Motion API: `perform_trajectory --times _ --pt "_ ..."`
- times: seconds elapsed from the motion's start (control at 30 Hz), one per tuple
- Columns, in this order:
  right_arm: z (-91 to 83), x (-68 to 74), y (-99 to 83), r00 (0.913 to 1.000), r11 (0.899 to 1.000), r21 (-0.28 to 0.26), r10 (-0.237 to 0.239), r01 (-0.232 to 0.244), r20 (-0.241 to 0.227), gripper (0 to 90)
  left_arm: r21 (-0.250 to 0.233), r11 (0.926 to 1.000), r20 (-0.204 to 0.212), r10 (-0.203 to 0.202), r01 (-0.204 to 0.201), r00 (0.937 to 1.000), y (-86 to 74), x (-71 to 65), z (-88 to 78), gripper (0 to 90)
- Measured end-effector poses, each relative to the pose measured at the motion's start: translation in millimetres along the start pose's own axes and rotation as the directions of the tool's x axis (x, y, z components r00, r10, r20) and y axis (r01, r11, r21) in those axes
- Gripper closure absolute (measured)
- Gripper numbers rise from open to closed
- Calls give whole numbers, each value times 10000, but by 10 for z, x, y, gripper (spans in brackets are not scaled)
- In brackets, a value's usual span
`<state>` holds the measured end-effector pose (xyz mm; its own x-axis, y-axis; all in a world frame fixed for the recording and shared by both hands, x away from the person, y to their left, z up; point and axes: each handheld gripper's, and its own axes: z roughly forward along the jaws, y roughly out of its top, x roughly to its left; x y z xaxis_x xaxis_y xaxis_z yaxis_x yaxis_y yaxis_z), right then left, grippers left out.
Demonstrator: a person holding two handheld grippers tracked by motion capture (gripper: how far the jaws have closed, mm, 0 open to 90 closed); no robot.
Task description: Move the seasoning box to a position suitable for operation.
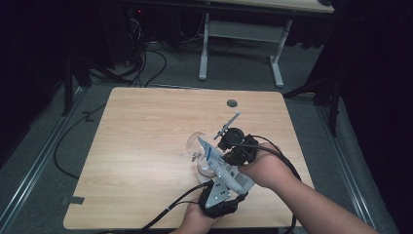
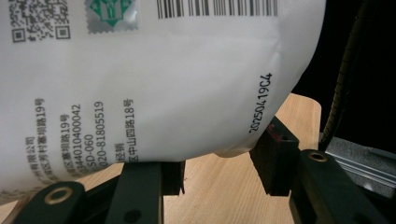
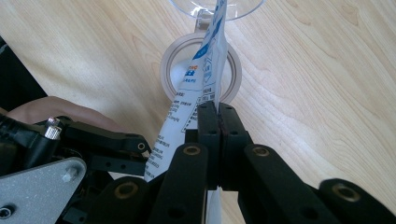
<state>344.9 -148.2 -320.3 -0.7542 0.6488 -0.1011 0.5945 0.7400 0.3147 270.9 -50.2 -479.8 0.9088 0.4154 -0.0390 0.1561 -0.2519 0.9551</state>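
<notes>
The pouch (image 1: pixel 225 168) is a white, printed plastic bag, and it is held above the near right part of the table (image 1: pixel 146 146) between both grippers. Its upper end leans toward the glass (image 1: pixel 197 146), a clear stemmed one that stands just left of the right gripper (image 1: pixel 233 152). In the right gripper view the narrow top of the pouch (image 3: pixel 205 70) reaches to the rim of the glass (image 3: pixel 243 11), so I judge the work is pouring from the pouch into the glass.

The right gripper (image 3: pixel 218 116) has its jaws clenched flat on a thin edge of the pouch, with the film pinched between them. The left gripper (image 1: pixel 221 195) holds the lower, fuller part; in the left gripper view its jaws stand half open around the bulging bottom of the pouch (image 2: pixel 154 93). They seem to press the sides, but the contact is partly hidden.

The pouch will likely handle as soft and light. The film is smooth and probably slippery, and the body gives way under pressure, so a hard squeeze may push the contents out too quickly. The flat sealed edge is the safest place to grip. The glass is fragile and top-heavy, so the pouch should not push against its rim.
</notes>
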Motion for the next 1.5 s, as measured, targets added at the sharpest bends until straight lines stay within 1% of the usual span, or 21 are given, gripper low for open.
perform_trajectory --times 1.5 --pt "12 26 18 9999 9999 -1 -157 157 44 899 -46 10000 38 -33 33 10000 10 -4 -7 589"
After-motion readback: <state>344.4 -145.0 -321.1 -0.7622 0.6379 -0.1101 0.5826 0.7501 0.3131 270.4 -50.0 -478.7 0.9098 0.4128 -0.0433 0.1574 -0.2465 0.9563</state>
